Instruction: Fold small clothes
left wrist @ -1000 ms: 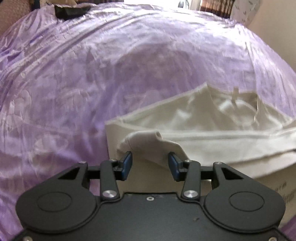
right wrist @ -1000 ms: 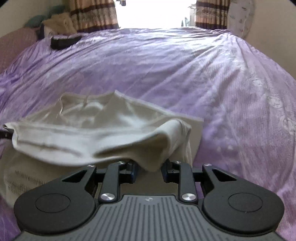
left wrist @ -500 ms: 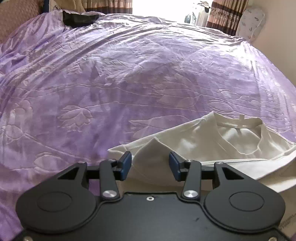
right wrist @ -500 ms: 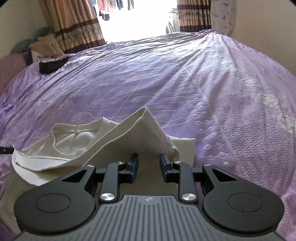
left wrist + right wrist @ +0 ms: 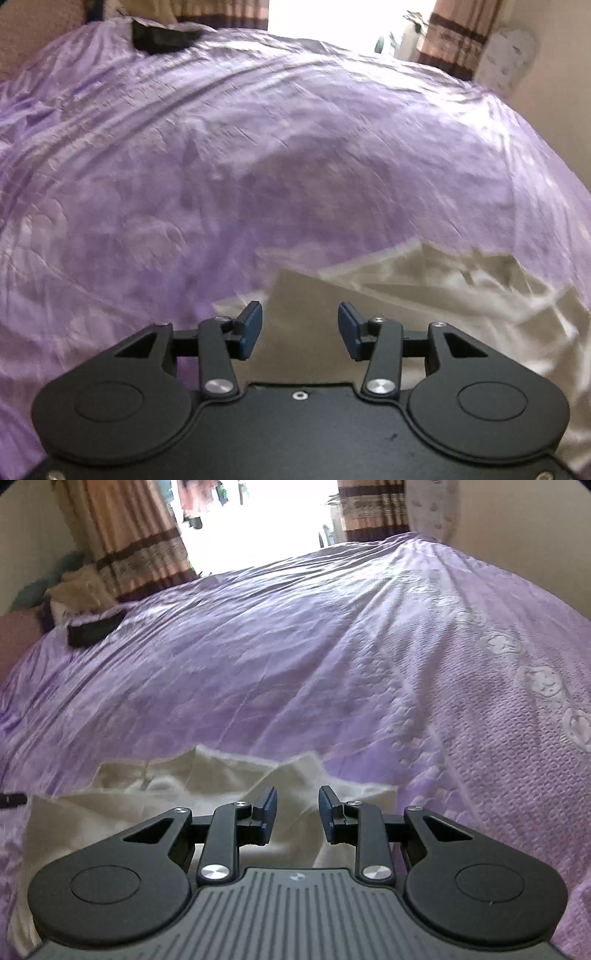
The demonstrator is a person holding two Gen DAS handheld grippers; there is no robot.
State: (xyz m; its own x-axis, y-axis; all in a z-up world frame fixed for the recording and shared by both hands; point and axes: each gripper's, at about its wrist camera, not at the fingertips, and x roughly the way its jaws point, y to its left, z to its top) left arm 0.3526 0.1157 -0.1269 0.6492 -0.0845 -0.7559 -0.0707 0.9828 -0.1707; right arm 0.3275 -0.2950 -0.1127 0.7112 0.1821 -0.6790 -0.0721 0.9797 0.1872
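Both the left hand-held gripper (image 5: 300,330) and the right hand-held gripper (image 5: 297,819) have let go of the cream shirt (image 5: 110,812), jaws parted and empty, leaving it folded on the bed (image 5: 295,646) just ahead of their fingers, so this fold looks finished.

The bedspread (image 5: 332,657) is shiny lilac purple, embossed with leaf and flower motifs and a paler floral band along its right edge. The small garment (image 5: 122,812) is plain cream-white. Curtains (image 5: 136,546) are tan with dark brown patterned bands. Gripper pads (image 5: 251,328) are dark blue.
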